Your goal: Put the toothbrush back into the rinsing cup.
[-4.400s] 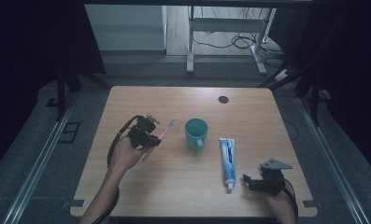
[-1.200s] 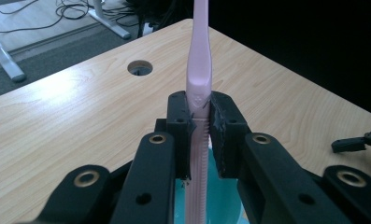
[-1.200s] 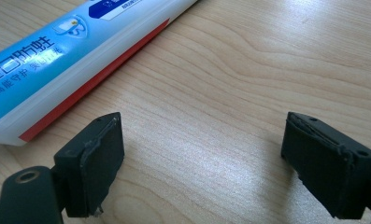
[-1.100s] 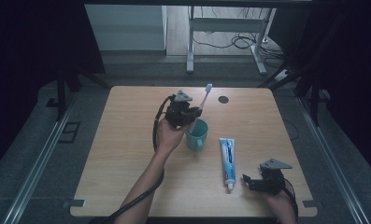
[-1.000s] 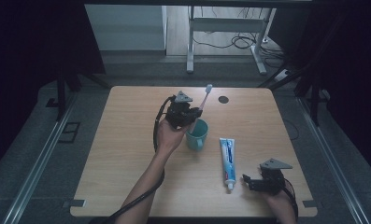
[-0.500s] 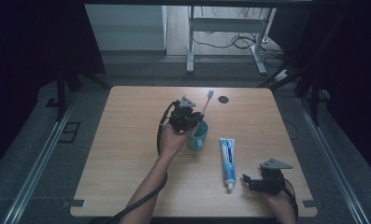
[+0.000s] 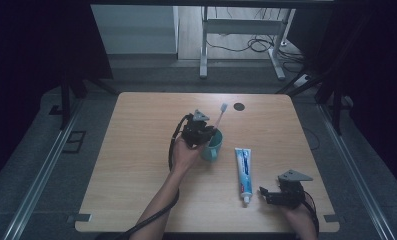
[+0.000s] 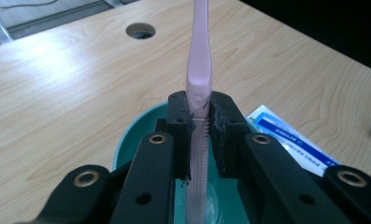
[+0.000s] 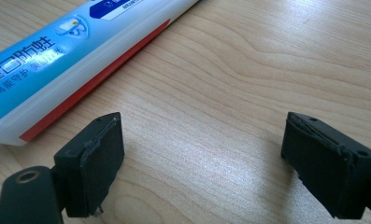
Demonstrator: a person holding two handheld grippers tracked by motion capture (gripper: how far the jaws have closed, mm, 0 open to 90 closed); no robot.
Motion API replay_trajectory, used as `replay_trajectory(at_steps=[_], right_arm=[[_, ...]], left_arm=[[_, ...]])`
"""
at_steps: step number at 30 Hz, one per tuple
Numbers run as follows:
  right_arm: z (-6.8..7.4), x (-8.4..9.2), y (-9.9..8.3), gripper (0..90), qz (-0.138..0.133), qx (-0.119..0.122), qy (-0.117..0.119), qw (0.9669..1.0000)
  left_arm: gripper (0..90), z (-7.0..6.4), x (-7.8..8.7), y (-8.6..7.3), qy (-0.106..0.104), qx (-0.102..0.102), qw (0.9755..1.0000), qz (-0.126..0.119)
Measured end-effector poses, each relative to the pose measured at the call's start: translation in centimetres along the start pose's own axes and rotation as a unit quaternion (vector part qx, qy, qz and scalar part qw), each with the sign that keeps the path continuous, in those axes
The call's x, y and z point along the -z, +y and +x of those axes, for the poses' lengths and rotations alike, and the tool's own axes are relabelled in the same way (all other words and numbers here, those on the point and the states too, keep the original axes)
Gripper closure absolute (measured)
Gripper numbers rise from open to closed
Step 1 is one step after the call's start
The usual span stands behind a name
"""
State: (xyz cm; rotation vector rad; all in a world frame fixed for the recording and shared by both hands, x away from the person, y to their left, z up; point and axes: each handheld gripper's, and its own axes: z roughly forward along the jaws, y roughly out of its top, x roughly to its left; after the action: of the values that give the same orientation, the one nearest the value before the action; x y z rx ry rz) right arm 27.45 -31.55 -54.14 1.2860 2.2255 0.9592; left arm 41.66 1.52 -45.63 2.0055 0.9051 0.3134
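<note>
In the high view the left gripper (image 7: pixel 206 134) sits just left of centre of the frame, directly over a teal cup (image 7: pixel 213 146) that stands on the wooden table (image 7: pixel 136 165). Its jaws are narrow and clamped on the handle of a pink toothbrush (image 7: pixel 220 116), which slants up and to the right, its head ending above the cup toward a round hole (image 7: pixel 239 106) in the tabletop.

In the left gripper view the two black jaws rise from the bottom and pinch the toothbrush (image 8: pixel 199 84) at the centre of the frame, the ribbed part of the handle running down between the pads. The lower end of the handle appears to reach inside the cup (image 8: pixel 136 135), though whether it touches the bottom cannot be told.

A toothpaste tube (image 7: pixel 244 168) lies flat to the right of the cup, apart from it, its cap end pointing toward the bottom of the frame.

The right gripper (image 7: pixel 264 192) rests at the lower right, just beside the tube's cap end. In the right gripper view its jaws stand wide apart with bare wood between them, and the toothpaste tube (image 9: pixel 71 46) crosses the upper left corner, close to the left jaw but not held.
</note>
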Motion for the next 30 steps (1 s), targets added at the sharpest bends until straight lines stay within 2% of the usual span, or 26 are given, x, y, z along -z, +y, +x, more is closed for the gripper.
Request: replay_trajectory(at_steps=[17,30], right_arm=[[0.0,0.0,0.0,12.9,-0.001,0.002,0.0,1.0],[0.0,0.0,0.0,12.9,-0.001,0.002,0.001,1.0]], left_arm=[[78.6,-0.2,-1.3,-0.6,-0.003,-0.011,0.9987,0.049],[77.8,0.2,-1.6,-0.6,-0.006,0.003,0.9965,0.084]])
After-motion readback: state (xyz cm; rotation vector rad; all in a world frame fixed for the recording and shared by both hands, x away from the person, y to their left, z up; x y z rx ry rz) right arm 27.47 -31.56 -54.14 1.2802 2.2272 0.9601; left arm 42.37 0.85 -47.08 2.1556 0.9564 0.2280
